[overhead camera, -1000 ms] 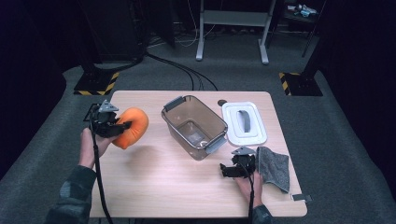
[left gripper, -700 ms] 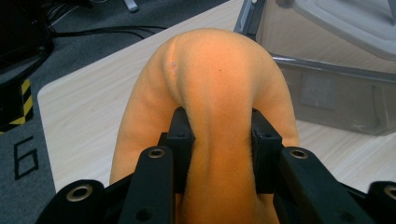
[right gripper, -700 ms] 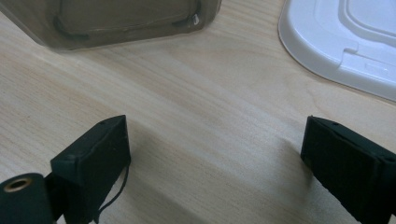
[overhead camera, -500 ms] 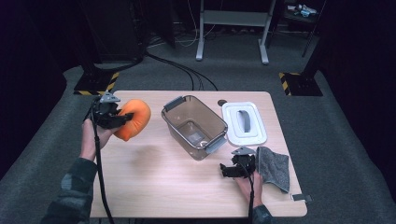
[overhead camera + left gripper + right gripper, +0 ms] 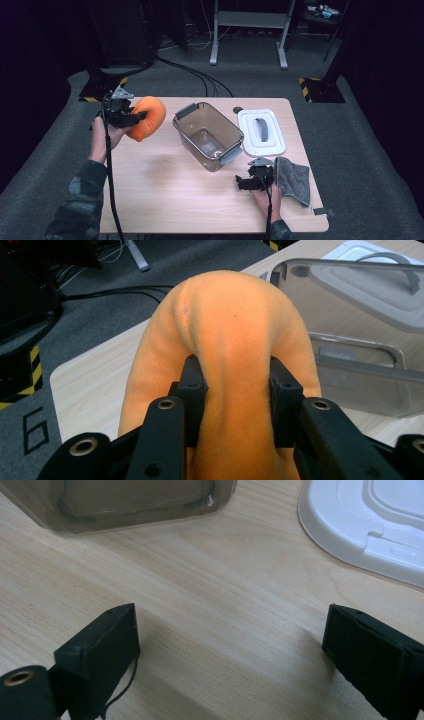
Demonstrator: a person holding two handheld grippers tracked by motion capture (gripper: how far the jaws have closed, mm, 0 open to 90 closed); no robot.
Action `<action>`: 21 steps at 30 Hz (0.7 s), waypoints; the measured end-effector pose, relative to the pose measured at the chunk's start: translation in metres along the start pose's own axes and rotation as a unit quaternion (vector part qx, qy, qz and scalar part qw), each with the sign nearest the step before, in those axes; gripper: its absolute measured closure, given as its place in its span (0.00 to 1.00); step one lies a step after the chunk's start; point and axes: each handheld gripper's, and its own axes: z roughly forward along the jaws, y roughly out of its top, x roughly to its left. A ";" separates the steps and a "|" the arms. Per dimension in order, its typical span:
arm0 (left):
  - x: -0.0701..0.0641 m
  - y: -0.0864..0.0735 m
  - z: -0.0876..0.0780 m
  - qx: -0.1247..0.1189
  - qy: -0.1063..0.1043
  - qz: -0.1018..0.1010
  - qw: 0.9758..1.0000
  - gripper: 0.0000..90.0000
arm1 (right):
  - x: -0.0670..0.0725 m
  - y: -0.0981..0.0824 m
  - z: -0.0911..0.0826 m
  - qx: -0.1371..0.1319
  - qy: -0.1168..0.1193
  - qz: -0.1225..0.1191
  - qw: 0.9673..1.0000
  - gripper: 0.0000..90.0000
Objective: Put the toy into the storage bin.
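Now the orange cushion (image 5: 220, 340), pinched by the left tool (image 5: 131, 118) above the worktop's (image 5: 165, 200) left end, should be carried level over the clear bin (image 5: 207, 135); the right tool (image 5: 245, 182) rests agape, empty.

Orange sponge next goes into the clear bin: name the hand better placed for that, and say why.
Left. The left gripper is already clamped on the orange sponge, held off the table beside the clear bin. The right gripper is open with nothing between its jaws, low over the table near the grey cloth.

A dark recording lab is indicated: black curtains (image 5: 35, 60), hazard-striped stand bases (image 5: 102, 87), floor cables (image 5: 190, 72), grey carpet (image 5: 360, 150).
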 end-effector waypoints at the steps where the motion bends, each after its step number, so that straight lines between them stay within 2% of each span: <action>1: -0.001 0.002 0.000 -0.001 0.000 0.000 1.000 0.75 | 0.000 0.000 0.000 0.000 0.000 0.000 1.000 0.08; 21: -0.011 0.040 0.006 -0.018 -0.014 0.018 1.000 0.74 | 0.000 0.000 0.000 0.002 0.000 0.000 1.000 0.08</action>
